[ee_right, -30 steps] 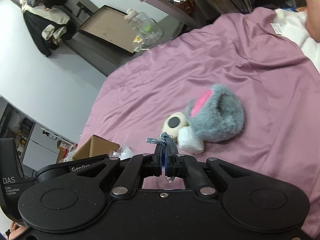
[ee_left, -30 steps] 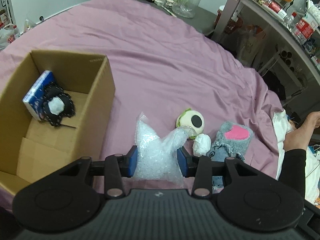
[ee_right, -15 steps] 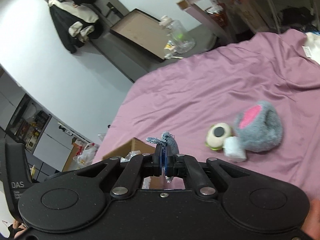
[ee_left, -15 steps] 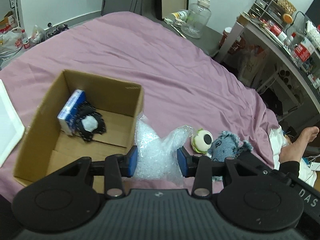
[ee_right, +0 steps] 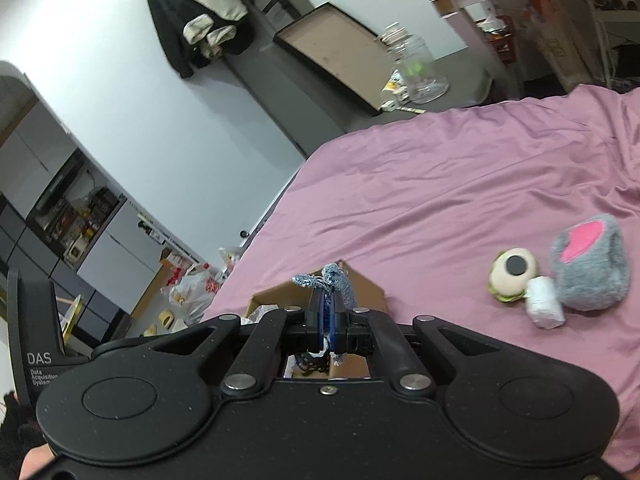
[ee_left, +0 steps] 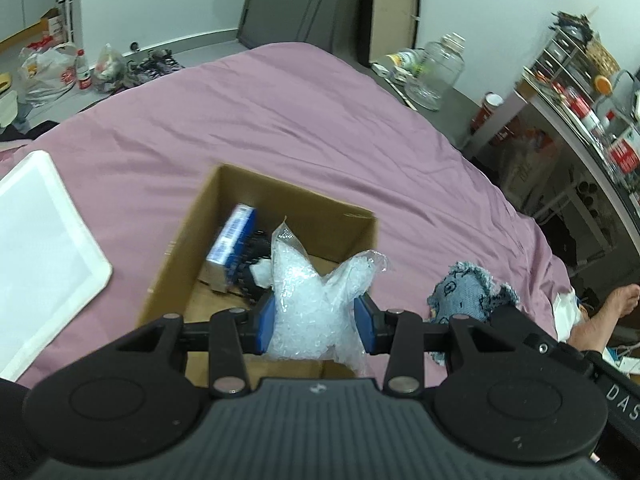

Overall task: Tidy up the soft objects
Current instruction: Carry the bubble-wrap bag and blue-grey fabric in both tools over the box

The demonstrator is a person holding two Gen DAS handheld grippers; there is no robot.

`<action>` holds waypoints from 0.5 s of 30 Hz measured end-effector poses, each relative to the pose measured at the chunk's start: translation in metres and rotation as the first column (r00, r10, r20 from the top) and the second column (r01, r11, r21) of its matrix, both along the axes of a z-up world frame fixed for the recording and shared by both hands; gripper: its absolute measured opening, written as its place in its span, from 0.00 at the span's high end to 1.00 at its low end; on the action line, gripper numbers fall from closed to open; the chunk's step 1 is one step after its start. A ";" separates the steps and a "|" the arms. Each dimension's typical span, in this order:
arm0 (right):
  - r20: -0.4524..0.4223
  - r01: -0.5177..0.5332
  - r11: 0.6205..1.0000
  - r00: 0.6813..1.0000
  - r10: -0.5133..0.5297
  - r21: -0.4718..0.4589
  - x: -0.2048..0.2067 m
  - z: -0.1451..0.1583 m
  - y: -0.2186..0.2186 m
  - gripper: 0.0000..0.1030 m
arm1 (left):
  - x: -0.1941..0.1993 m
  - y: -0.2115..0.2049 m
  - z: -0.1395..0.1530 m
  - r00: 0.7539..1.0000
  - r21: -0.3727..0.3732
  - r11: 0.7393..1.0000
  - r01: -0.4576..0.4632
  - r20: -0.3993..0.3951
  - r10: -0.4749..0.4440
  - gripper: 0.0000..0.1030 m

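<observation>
Blue pads [ee_left: 265,322] of the left gripper [ee_left: 316,322] squeeze a crumpled wad of clear bubble wrap [ee_left: 316,300] from both sides, and the wad hangs over the open top of the cardboard box [ee_left: 176,256]. Inside the box, against its far left wall, a blue packet [ee_left: 232,240] leans with a black netted thing [ee_left: 252,264] beside it; part of both is hidden behind the wrap. The box stands on the purple bedspread [ee_left: 280,120], toward its near edge, with a white foam lid [ee_left: 40,248] lying flat to the left, near the bed's left edge. Just right of the box a piece of frayed blue denim cloth [ee_left: 468,290] hangs, partly hidden by the right gripper's black frame.

In the right wrist view, the right gripper [ee_right: 327,312] has its fingers clamped tight on that denim cloth [ee_right: 338,280], a frayed tip poking up past them, above the box's rim [ee_right: 360,284]. Further right, well apart from the box, three things lie together on the bedspread [ee_right: 440,200]: a cream one-eyed plush [ee_right: 512,274], a small white roll [ee_right: 544,308] touching it, and a grey furry slipper with a pink patch [ee_right: 588,268] touching the roll.
</observation>
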State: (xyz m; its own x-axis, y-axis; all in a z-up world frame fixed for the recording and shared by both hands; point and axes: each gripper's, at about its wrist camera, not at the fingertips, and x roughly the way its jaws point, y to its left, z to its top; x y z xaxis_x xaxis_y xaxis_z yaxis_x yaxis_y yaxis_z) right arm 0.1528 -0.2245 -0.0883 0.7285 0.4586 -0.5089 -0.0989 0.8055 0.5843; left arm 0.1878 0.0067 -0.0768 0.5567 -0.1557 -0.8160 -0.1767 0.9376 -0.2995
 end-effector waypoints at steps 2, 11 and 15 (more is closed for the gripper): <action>-0.003 -0.010 1.000 1.000 0.010 -0.009 0.000 -0.002 0.009 0.97 | 0.000 0.009 -0.002 1.000 -0.003 1.000 -0.010 -0.001 0.010 0.61; -0.006 -0.045 0.999 0.999 0.044 -0.028 0.006 -0.010 0.038 0.97 | 0.005 0.037 -0.019 0.999 -0.024 0.999 -0.031 -0.039 0.030 0.60; -0.007 -0.058 0.998 0.998 0.058 -0.028 0.012 -0.014 0.047 0.97 | 0.010 0.043 -0.029 0.998 -0.034 0.999 -0.031 -0.061 0.029 0.60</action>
State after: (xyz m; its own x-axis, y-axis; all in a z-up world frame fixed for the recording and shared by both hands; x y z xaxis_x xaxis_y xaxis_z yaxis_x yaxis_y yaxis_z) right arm 0.1646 -0.1778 -0.1021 0.6981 0.4853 -0.5265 -0.1426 0.8148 0.5619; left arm 0.1973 0.0495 -0.1054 0.5111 -0.1688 -0.8428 -0.2231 0.9209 -0.3198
